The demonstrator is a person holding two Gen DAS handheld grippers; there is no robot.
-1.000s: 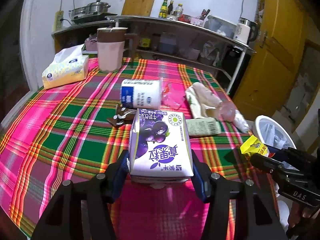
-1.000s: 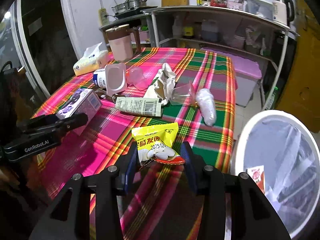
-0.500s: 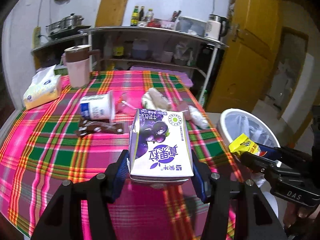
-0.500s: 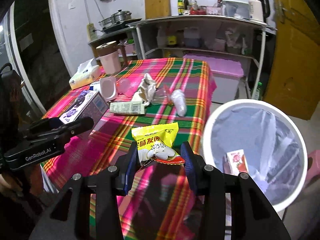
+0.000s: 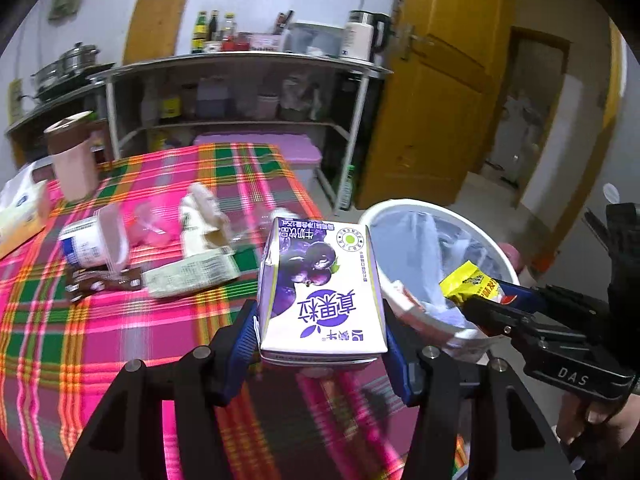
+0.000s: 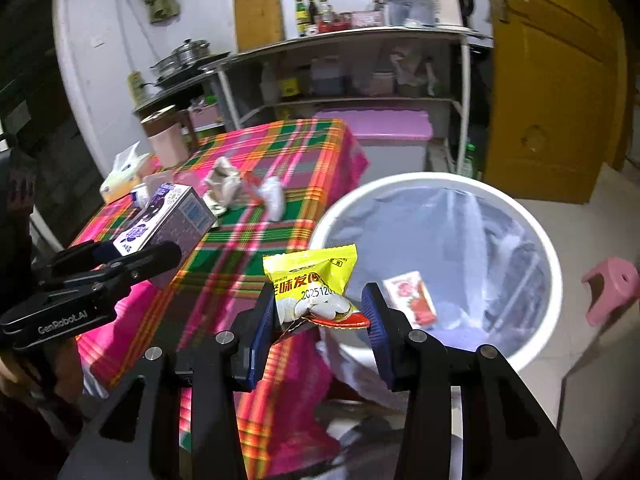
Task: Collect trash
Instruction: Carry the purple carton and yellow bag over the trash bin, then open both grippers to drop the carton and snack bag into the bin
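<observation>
My left gripper (image 5: 320, 344) is shut on a purple and white drink carton (image 5: 320, 288), held above the table's right edge. My right gripper (image 6: 322, 320) is shut on a yellow snack packet (image 6: 310, 280), held over the near rim of the white trash bin (image 6: 532, 224). The bin (image 5: 496, 248) is lined with a clear bag and holds a small red and white carton (image 6: 410, 296). The right gripper with the packet (image 5: 470, 282) shows at the bin's rim in the left wrist view. The carton (image 6: 168, 216) shows at the left in the right wrist view.
On the plaid tablecloth (image 5: 80, 320) lie a yoghurt cup (image 5: 90, 242), a brown wrapper (image 5: 100, 282), a pale wrapper (image 5: 188, 278), crumpled paper (image 5: 200, 216), a tissue pack (image 5: 20, 216) and a pink jug (image 5: 74, 156). A metal shelf (image 5: 240, 68), a yellow door (image 6: 552, 80) and a pink stool (image 6: 612, 288) stand around.
Both grippers have swung right, away from the table, holding their items. The bin has come closer and larger in both views; the packet now hangs over its rim.
</observation>
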